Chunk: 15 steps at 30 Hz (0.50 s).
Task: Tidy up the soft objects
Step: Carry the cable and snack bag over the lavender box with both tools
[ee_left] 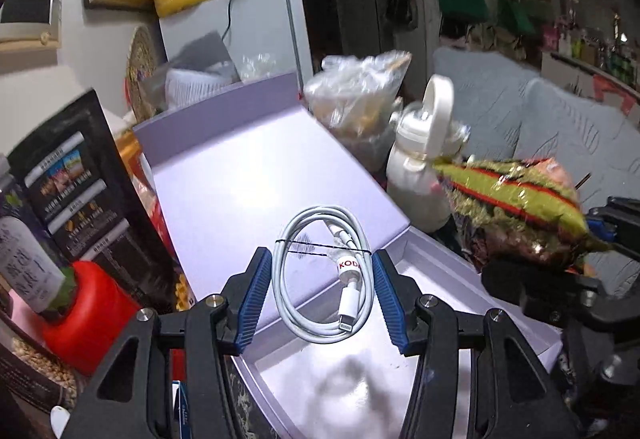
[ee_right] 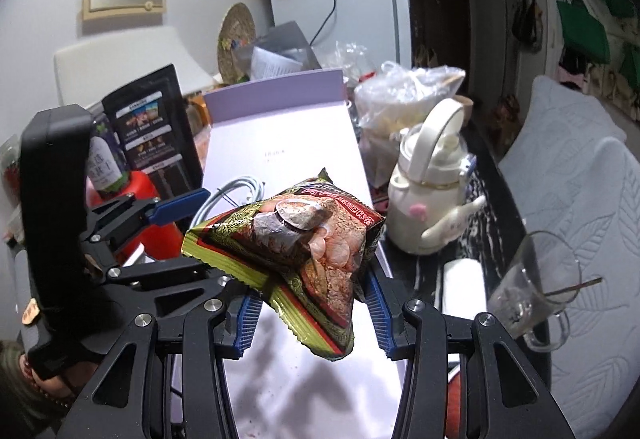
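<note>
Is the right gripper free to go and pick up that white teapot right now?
Probably not: the right gripper is shut on the snack packet, so it would have to set that down first. The white teapot itself stands uncovered beside the lilac box.

left gripper gripping coiled cable, lilac box

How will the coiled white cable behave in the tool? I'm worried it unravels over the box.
The coiled white cable, gripped in the left tool, probably stays coiled, since a thin black tie crosses its loops. It looks light. Its smooth sheath could slip; only the coil's outer edges meet the ribbed pads.
</note>
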Tool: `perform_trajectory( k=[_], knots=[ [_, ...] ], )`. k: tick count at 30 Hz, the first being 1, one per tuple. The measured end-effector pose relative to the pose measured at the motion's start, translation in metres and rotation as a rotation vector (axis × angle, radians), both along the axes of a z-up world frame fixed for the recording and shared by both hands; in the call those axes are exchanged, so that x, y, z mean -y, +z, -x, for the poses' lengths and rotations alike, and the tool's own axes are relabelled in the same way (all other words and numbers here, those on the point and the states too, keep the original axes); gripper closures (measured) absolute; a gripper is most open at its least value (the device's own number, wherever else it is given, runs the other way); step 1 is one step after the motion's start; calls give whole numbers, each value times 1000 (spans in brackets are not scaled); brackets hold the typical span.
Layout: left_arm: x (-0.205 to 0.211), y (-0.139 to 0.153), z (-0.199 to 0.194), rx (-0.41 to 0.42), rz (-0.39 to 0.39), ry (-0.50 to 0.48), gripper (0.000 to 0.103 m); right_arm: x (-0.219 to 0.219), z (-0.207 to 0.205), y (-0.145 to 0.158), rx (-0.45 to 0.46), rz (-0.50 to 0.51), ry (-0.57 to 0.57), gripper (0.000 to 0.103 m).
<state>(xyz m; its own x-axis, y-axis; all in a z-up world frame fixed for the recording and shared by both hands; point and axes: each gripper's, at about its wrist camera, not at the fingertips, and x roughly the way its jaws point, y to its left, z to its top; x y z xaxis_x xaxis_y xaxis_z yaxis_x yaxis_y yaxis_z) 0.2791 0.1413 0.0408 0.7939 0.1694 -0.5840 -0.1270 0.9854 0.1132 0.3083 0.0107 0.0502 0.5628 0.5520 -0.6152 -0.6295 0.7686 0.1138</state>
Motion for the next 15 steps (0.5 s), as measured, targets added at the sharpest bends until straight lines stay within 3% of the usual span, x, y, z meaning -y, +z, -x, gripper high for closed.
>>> perform_trajectory(
  k=[9, 15],
  knots=[
    [-11, -45, -28, -147, -2, 71, 52, -20, -25, -32, -50, 127, -20, 57],
    [-23, -66, -38, -242, 76, 88, 52, -25, -37, -45, -101, 120, -13, 57]
  ],
)
